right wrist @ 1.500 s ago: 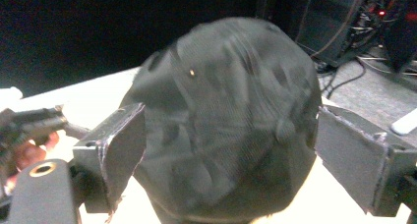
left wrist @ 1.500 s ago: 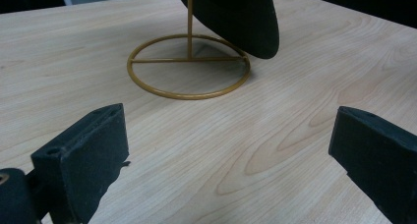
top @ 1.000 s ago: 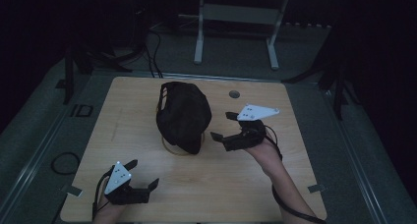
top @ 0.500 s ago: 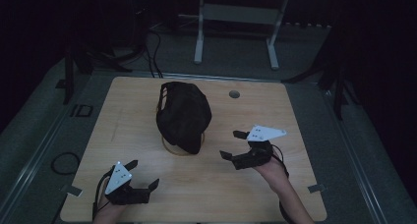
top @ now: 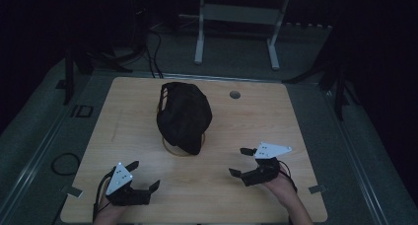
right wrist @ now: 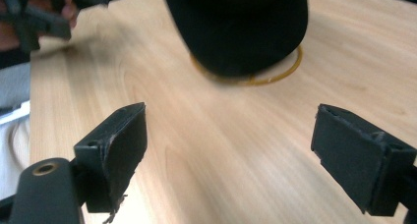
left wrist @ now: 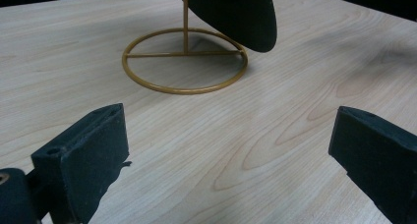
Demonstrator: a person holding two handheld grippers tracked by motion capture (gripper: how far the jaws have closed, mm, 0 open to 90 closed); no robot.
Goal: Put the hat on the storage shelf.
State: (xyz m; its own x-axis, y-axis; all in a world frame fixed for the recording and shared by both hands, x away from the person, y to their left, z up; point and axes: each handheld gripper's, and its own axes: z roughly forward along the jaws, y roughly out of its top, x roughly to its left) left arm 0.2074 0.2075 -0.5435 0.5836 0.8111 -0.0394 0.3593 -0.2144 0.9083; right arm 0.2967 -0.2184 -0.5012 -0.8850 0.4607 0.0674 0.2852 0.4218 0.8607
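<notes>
Cap [top: 184, 116]: seated on gold stand [left wrist: 185, 61], mid-desk [top: 296, 111].
Left gripper [top: 140, 178]: fingers spread, empty.
Right gripper [top: 243, 161]: fingers spread, empty (well clear of cap).
Progress: hanging appears complete; nothing evidently outstanding.

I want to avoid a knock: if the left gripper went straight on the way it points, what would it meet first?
Probably the gold ring base of the stand, under the black cap; only bare table lies between, though depth is uncertain.

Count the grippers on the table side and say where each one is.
2. The left gripper is over the near-left corner of the table, jaws open. The right gripper is over the near-right part, jaws open, pointing toward the black cap on its gold stand.
</notes>
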